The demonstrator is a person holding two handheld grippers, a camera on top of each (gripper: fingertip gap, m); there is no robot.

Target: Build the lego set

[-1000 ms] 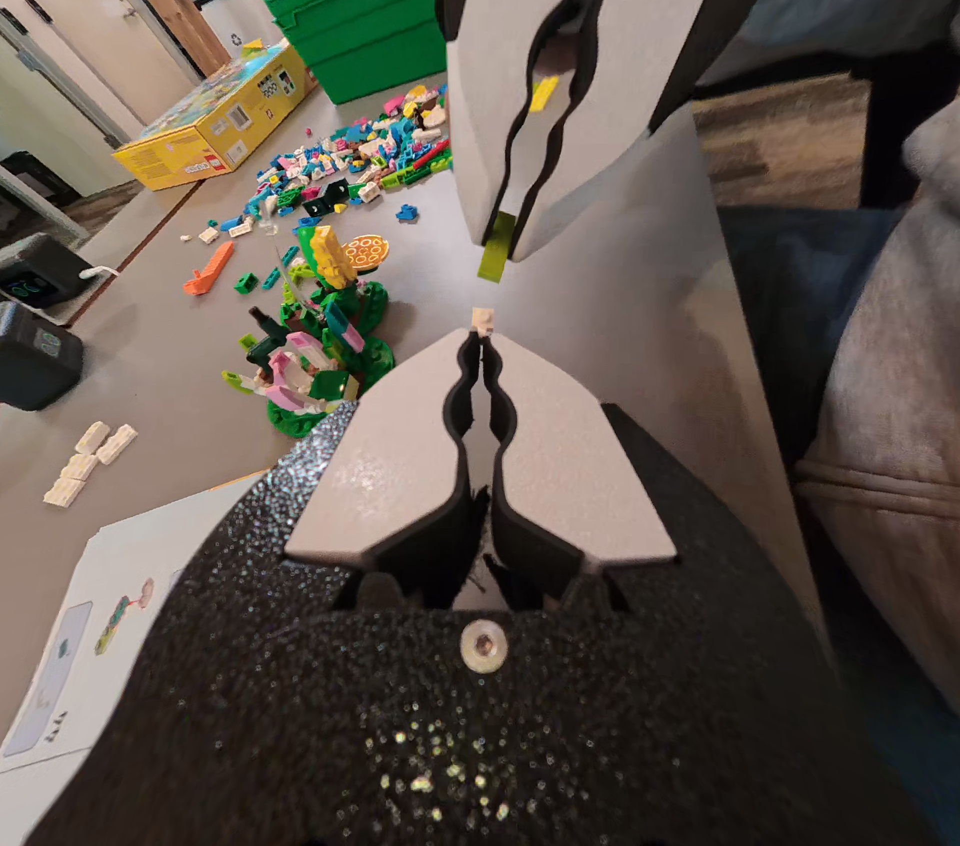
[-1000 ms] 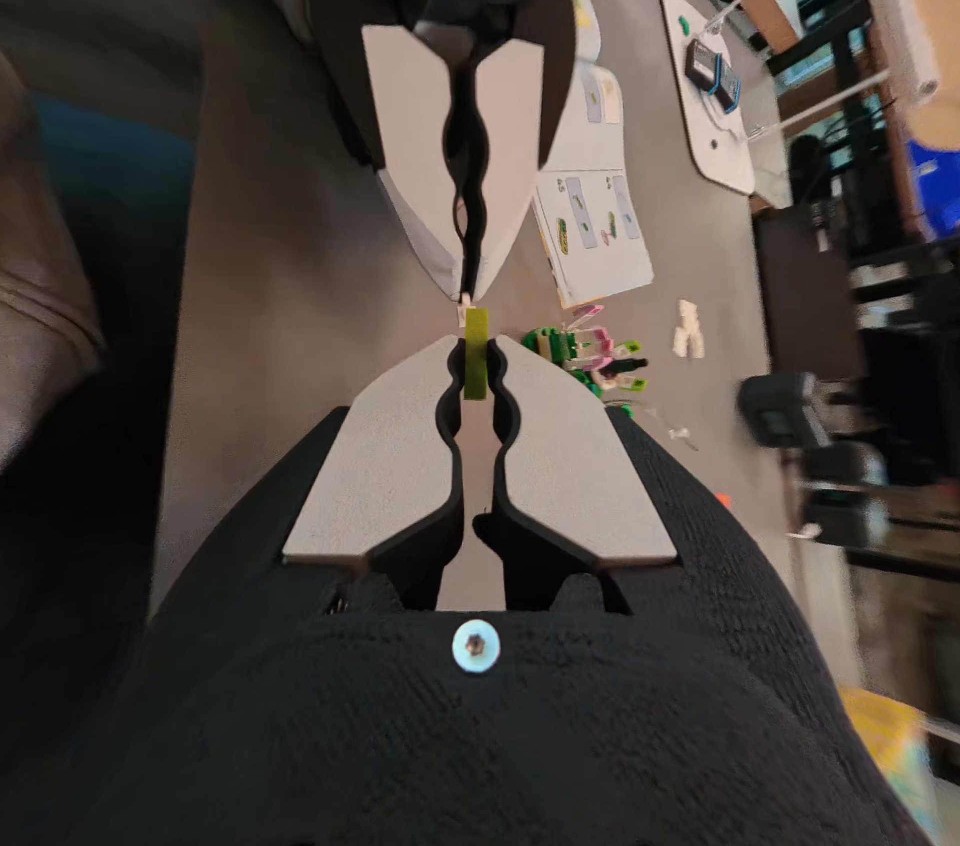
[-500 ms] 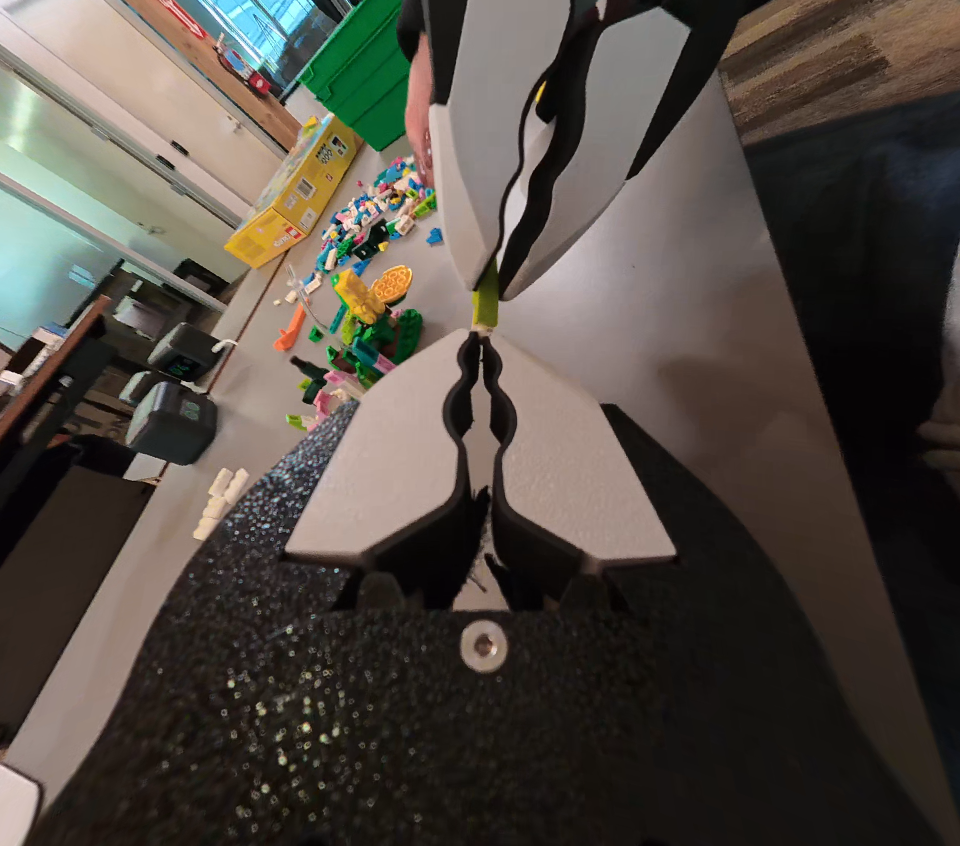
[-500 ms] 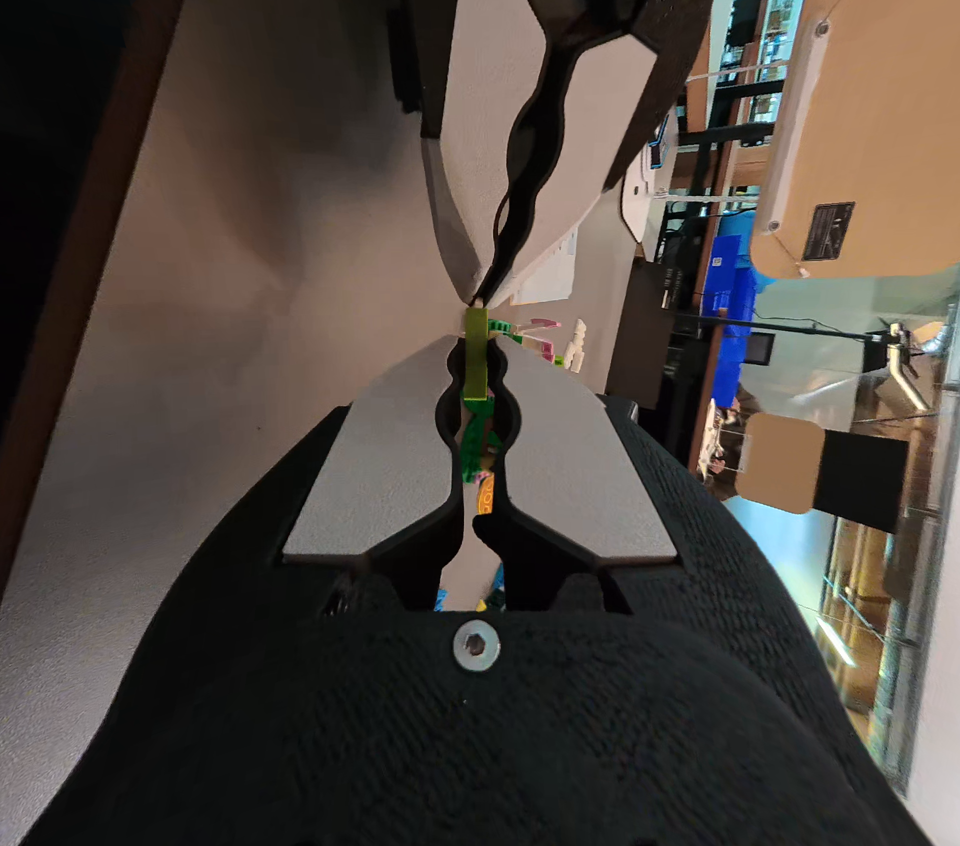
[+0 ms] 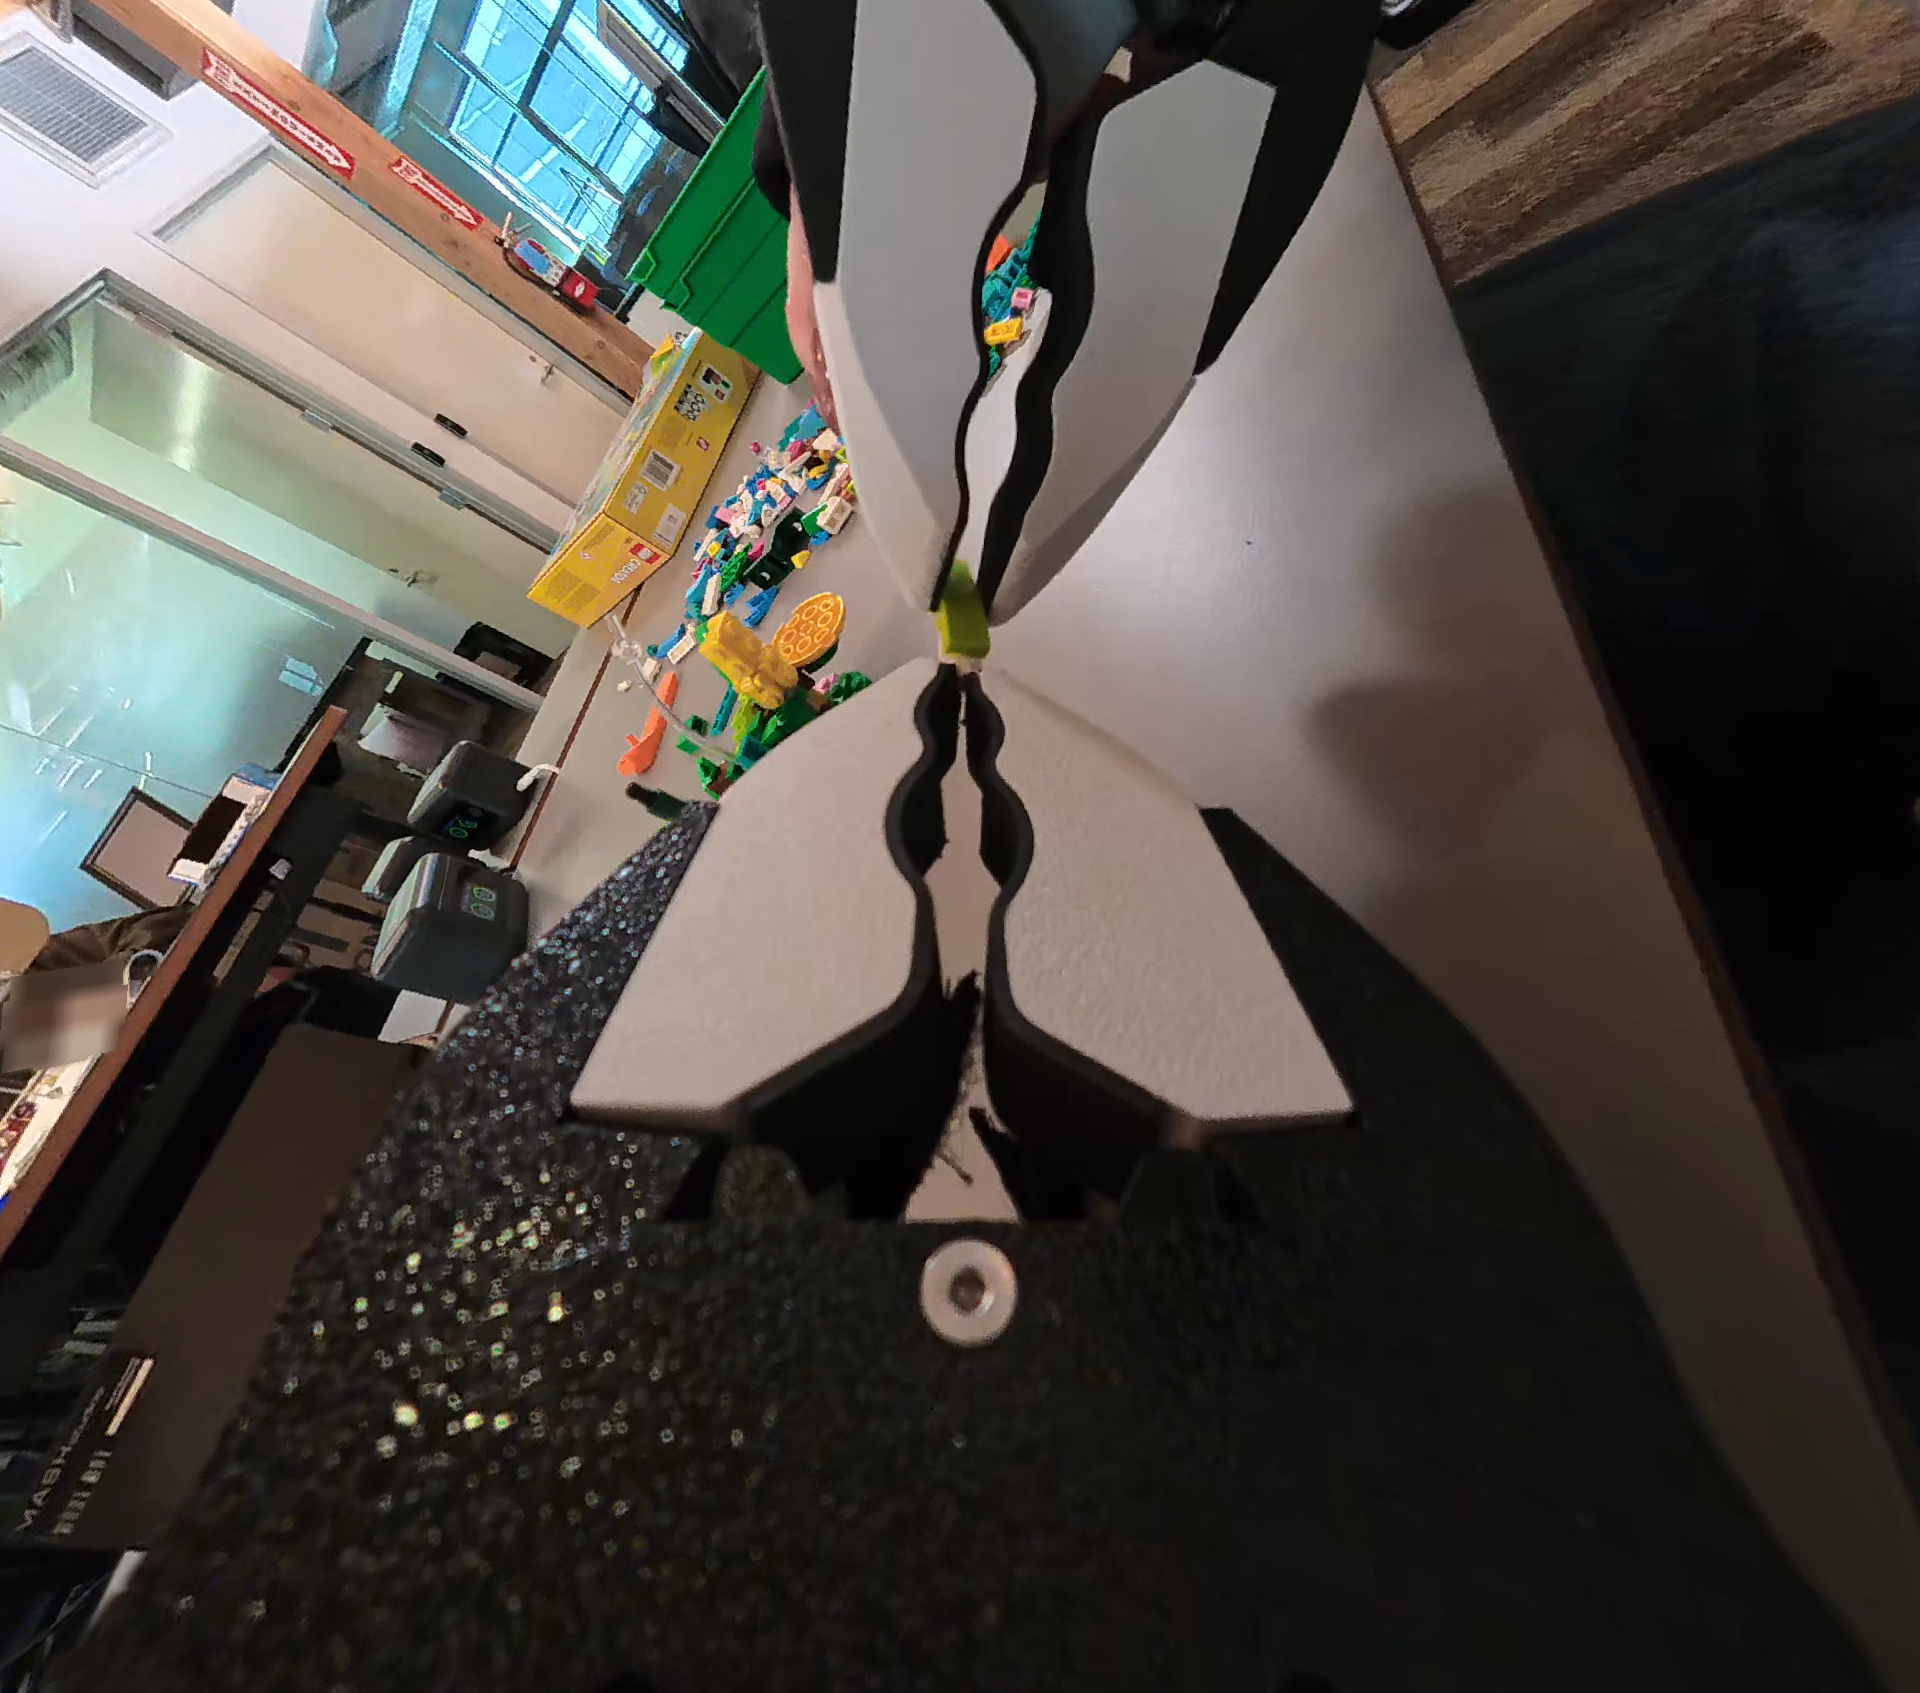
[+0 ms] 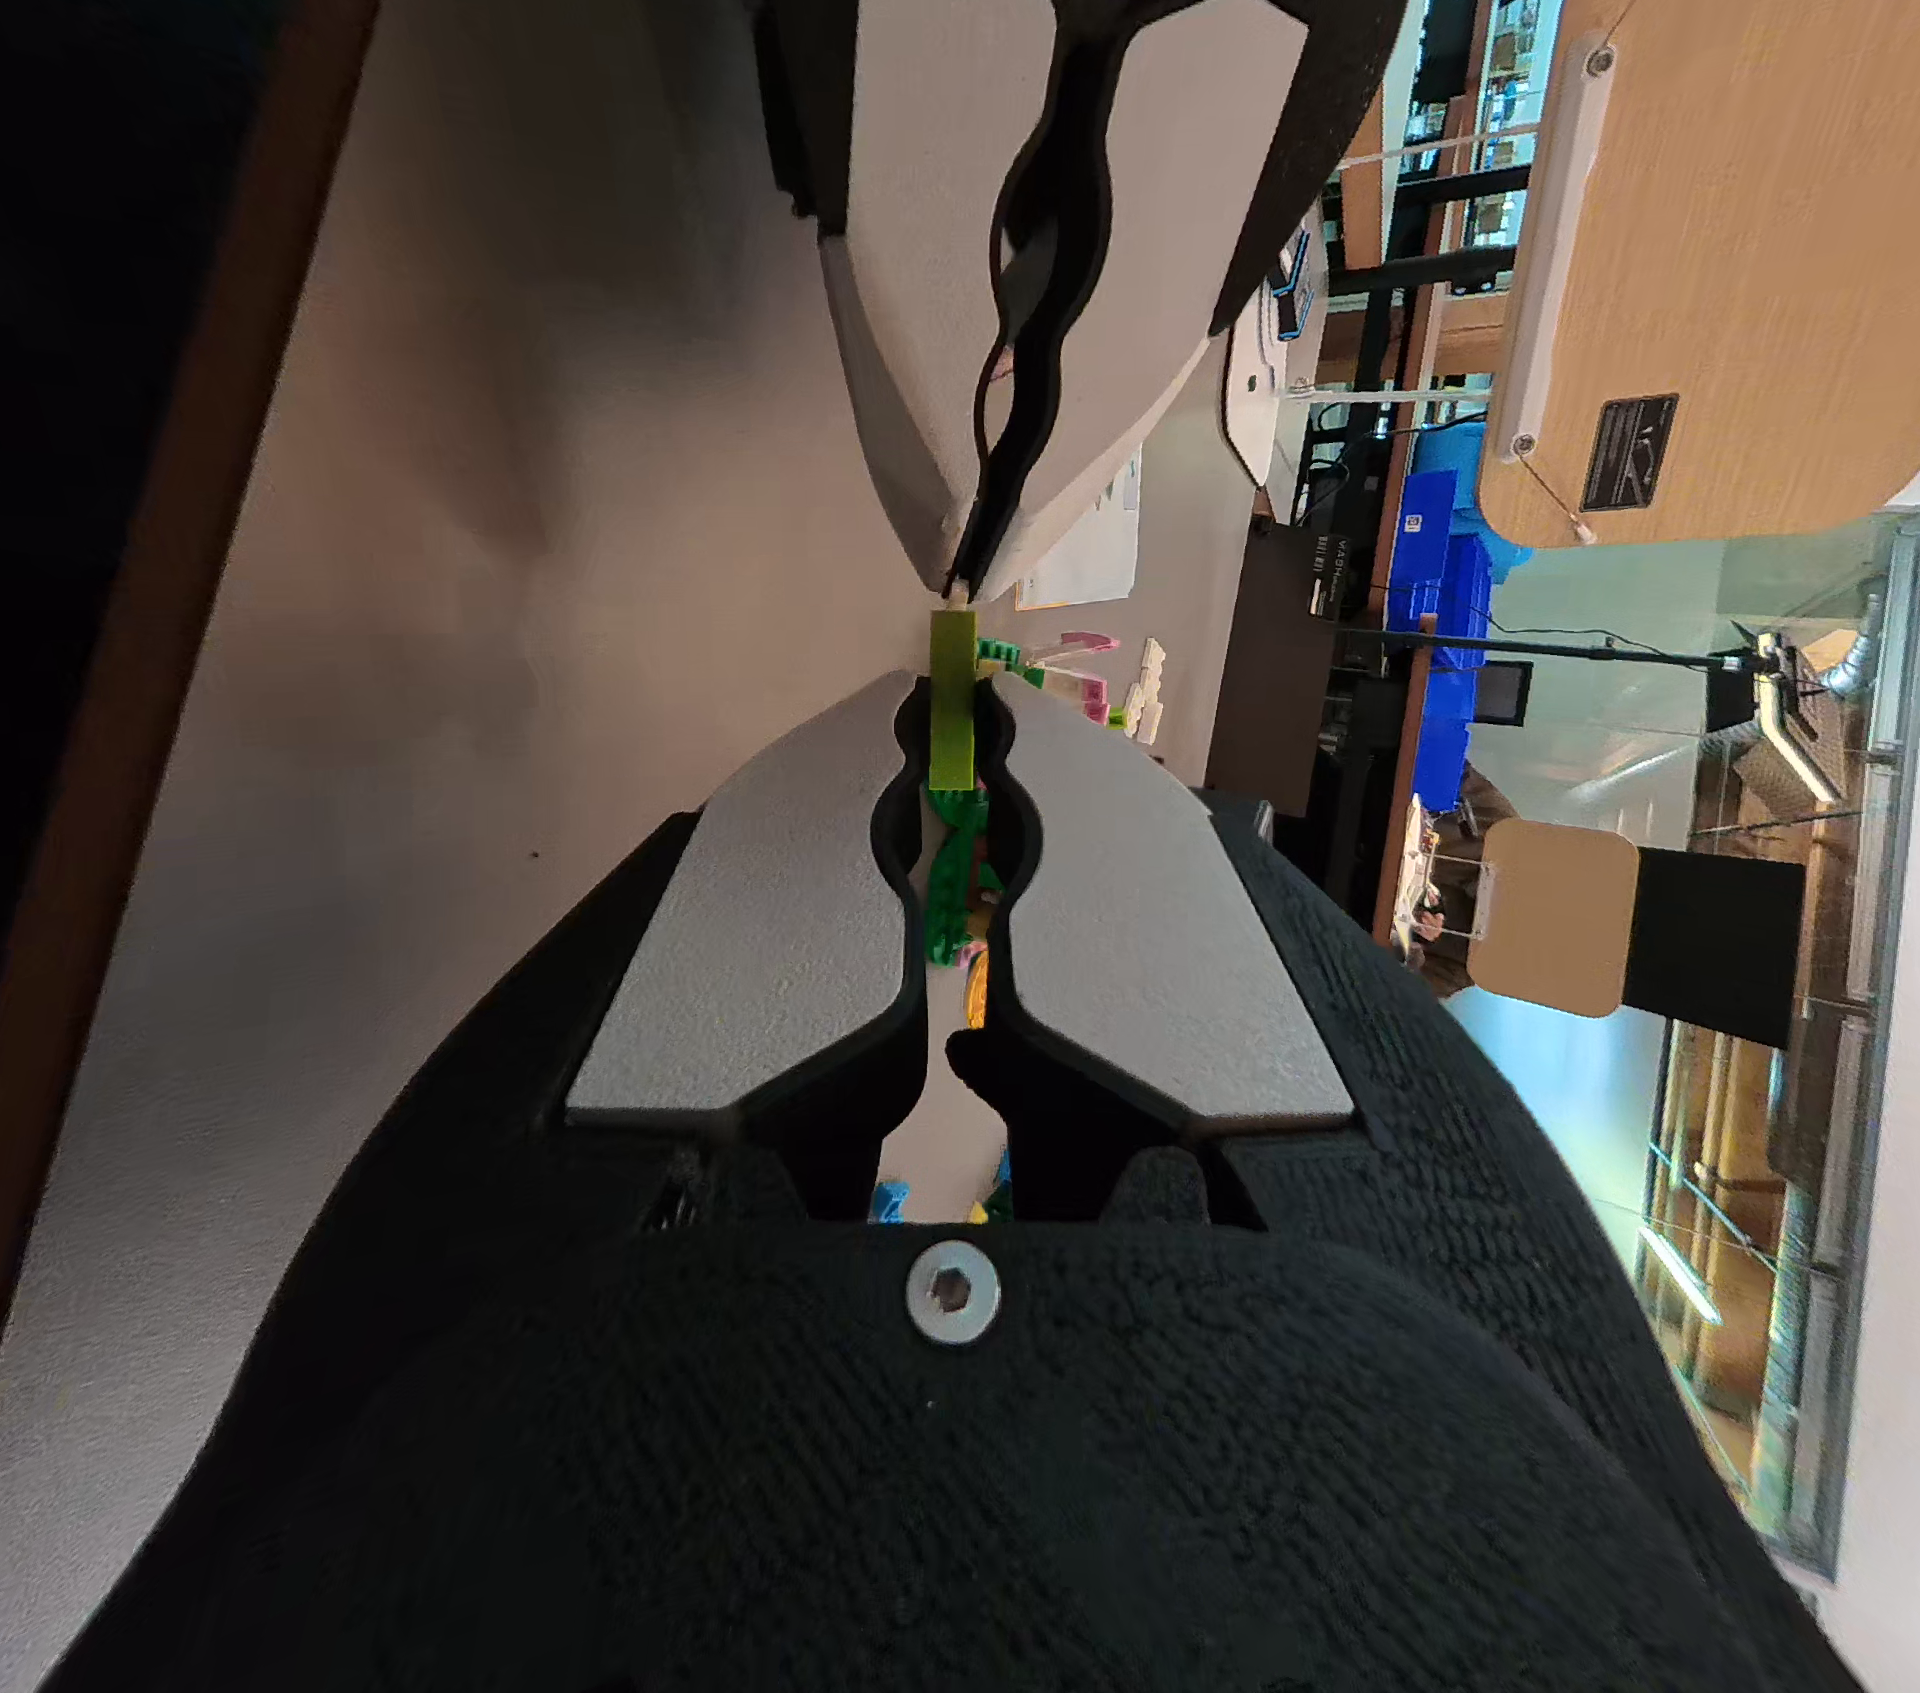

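Note:
My left gripper [image 5: 961,679] is shut on a small white piece [image 5: 968,659] at its very tips. My right gripper [image 6: 953,693] is shut on a lime green plate [image 6: 953,708], held edge-on. The two grippers meet tip to tip above the grey table [image 5: 1299,563], and the green plate [image 5: 958,620] touches the white piece [image 6: 958,597]. The right gripper [image 5: 961,589] comes down from the top of the left wrist view. The left gripper [image 6: 961,589] comes down from the top of the right wrist view. The green plant model [image 5: 769,693] with a yellow part stands behind them.
A pile of loose bricks [image 5: 769,500], a yellow box [image 5: 644,490] and green bins [image 5: 727,241] lie farther along the table. An orange piece [image 5: 644,744] and dark devices [image 5: 457,905] sit to the left. An instruction booklet [image 6: 1081,552] and white pieces [image 6: 1148,687] lie beyond the model. The grippers are tip to tip, or close to it.
Both grippers rolled and rose, so the table now looks tilted. The gap between the green plate and the white piece has closed; they now touch.

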